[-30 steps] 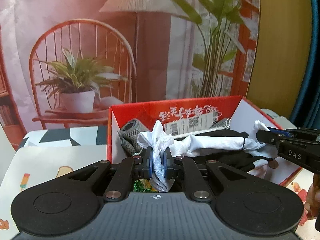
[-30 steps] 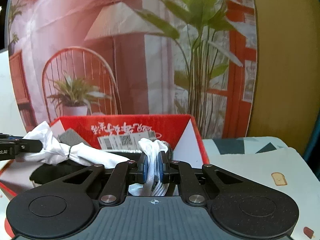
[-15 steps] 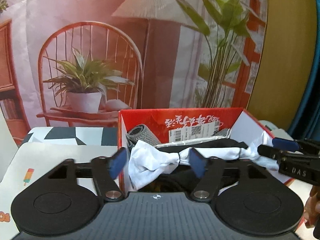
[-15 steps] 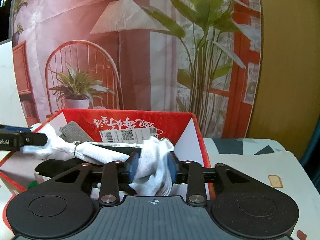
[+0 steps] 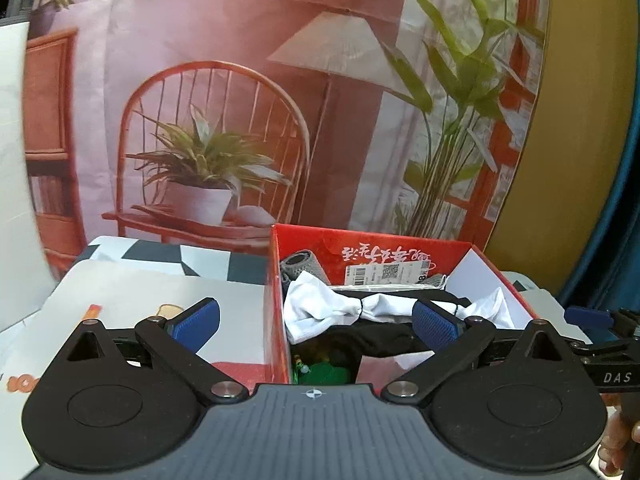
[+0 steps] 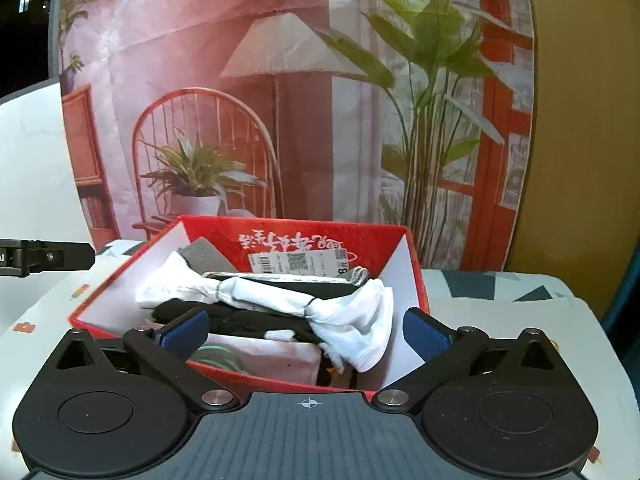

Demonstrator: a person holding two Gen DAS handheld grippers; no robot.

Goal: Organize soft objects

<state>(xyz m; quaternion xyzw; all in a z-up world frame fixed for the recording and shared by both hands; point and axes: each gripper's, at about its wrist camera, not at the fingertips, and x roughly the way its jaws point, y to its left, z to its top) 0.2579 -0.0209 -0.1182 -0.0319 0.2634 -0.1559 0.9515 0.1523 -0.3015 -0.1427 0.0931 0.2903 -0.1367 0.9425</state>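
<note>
A red cardboard box (image 5: pixel 376 246) (image 6: pixel 296 228) holds soft items. A white cloth tied near both ends (image 5: pixel 320 308) (image 6: pixel 280 294) lies across the top of the box, over a black garment (image 5: pixel 380 336) (image 6: pixel 240 318). A rolled grey sock (image 5: pixel 300 266) (image 6: pixel 204 254) sits at the box's back left. My left gripper (image 5: pixel 316 322) is open and empty, its jaws spread wide in front of the box's left wall. My right gripper (image 6: pixel 306 332) is open and empty in front of the box; it also shows in the left wrist view (image 5: pixel 600 322).
The box stands on a table with a patterned mat (image 5: pixel 132 300) (image 6: pixel 500 312). A printed backdrop of a chair, lamp and plants hangs behind (image 5: pixel 224 120). A green item (image 5: pixel 324 372) lies low in the box. A white shipping label (image 6: pixel 298 264) is on the back wall.
Both grippers opened and let go of the white cloth's ends. The cloth dropped onto the box's contents. Both grippers drew back and rose slightly.
</note>
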